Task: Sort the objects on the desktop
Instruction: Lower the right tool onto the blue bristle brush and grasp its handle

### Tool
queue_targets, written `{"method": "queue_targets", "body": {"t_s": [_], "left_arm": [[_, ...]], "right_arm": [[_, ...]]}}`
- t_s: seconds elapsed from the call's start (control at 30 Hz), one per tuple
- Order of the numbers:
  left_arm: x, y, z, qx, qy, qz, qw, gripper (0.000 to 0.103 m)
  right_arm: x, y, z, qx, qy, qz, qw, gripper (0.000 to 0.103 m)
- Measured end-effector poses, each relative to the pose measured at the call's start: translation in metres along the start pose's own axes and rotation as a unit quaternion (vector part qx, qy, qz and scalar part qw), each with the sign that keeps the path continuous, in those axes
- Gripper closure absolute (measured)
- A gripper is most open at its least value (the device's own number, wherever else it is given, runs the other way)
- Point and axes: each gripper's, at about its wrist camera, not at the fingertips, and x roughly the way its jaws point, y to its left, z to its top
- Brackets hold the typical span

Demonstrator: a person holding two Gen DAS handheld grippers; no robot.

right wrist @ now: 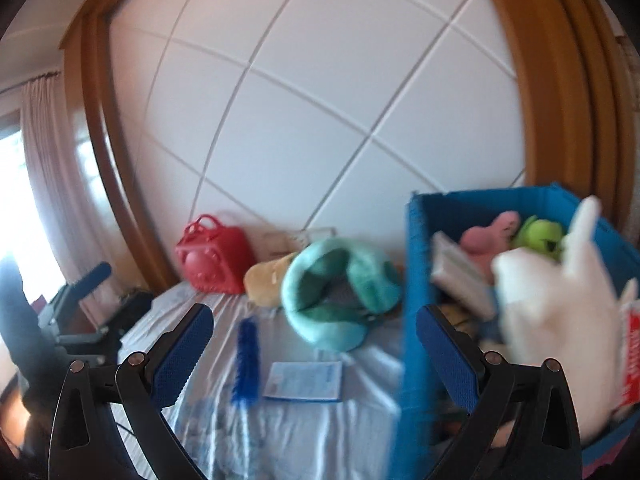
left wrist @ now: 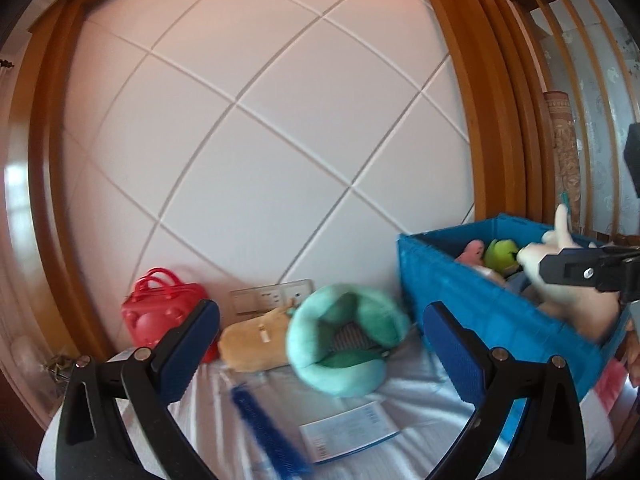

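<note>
A blue crate [left wrist: 480, 300] [right wrist: 416, 280] stands at the right of the table and holds a white plush [right wrist: 560, 320] [left wrist: 560, 276], a pink plush [right wrist: 492, 236] and a green plush [right wrist: 540, 236]. A teal neck pillow [left wrist: 344, 336] [right wrist: 340, 292], a tan plush [left wrist: 256, 340], a red bag [left wrist: 160, 308] [right wrist: 212, 260], a blue brush [left wrist: 264, 420] [right wrist: 246, 360] and a white-blue card [left wrist: 348, 432] [right wrist: 304, 380] lie on the white cloth. My left gripper [left wrist: 320, 356] is open and empty above the cloth. My right gripper [right wrist: 316, 356] is open and empty, straddling the crate's near wall.
A white tiled wall panel with a wooden frame [left wrist: 480, 120] rises behind the table. Wall sockets [left wrist: 272, 296] sit behind the tan plush. The left gripper shows at the left edge of the right wrist view [right wrist: 76, 300].
</note>
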Motion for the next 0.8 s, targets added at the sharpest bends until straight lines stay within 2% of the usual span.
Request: {"method": "queue_targets", "body": {"t_s": [0.1,0.2,0.27,0.43,0.53,0.63,0.7,0.73,0.77,0.8], "left_arm": [[0.001,0.036,-0.014,0.009,0.009,0.01,0.9999,0.0],[0.008,0.077,-0.031,0.006,0.023,0.011,0.9997,0.0],[0.016,0.097,-0.042,0.006,0.034,0.014,0.9993,0.0],[0.033,0.126,-0.075,0.014,0.049,0.021,0.9985,0.0],[0.056,0.137,-0.098,0.003,0.078,0.021,0.9967,0.0],[0.082,0.145,-0.123,0.006,0.096,0.038,0.9946,0.0],[0.103,0.149,-0.141,0.004,0.119,0.04,0.9921,0.0],[0.114,0.15,-0.15,0.002,0.127,0.043,0.991,0.0],[0.122,0.152,-0.158,-0.001,0.133,0.046,0.9901,0.0],[0.127,0.153,-0.163,-0.005,0.138,0.048,0.9893,0.0]], "right_arm": [[0.037,0.03,-0.017,0.019,0.028,0.014,0.999,0.0],[0.076,0.062,-0.042,0.003,0.052,-0.002,0.999,0.0],[0.109,0.085,-0.066,-0.015,0.087,-0.005,0.996,0.0],[0.174,0.125,-0.118,-0.021,0.155,0.009,0.988,0.0],[0.21,0.135,-0.142,-0.017,0.193,0.023,0.981,0.0],[0.246,0.15,-0.167,-0.05,0.228,0.032,0.972,0.002],[0.271,0.155,-0.181,-0.067,0.248,0.032,0.966,0.008],[0.286,0.155,-0.189,-0.07,0.263,0.038,0.962,0.02],[0.299,0.155,-0.197,-0.069,0.276,0.044,0.958,0.037],[0.312,0.153,-0.204,-0.066,0.293,0.05,0.953,0.043]]}}
